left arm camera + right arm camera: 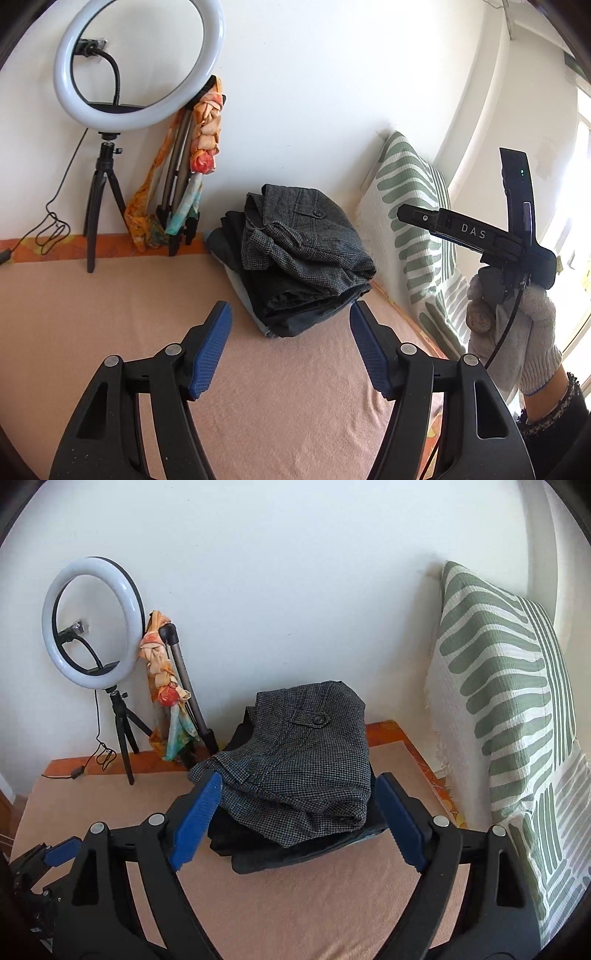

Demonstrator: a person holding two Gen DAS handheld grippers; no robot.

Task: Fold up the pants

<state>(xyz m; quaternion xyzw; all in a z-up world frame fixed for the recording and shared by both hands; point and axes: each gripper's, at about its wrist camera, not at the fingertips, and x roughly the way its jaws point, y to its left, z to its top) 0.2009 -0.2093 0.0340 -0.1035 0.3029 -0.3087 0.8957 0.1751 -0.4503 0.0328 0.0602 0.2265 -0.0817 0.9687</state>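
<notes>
Grey checked pants [303, 236] lie folded on top of a stack of darker folded garments [295, 314] on the pink blanket [258, 387]. The same pants [306, 757] fill the middle of the right wrist view. My left gripper [290, 328] is open and empty, just short of the stack's near edge. My right gripper [299, 812] is open, its blue pads [195, 819] on either side of the stack's near end, holding nothing. A gloved hand holds the right gripper's body [480, 236] at the right of the left wrist view.
A ring light on a tripod [136, 62] stands at the back left by the wall. A folded tripod wrapped in an orange scarf [199, 158] leans next to it. A green-striped pillow [509, 709] stands along the right. A cable [48, 225] lies at the back left.
</notes>
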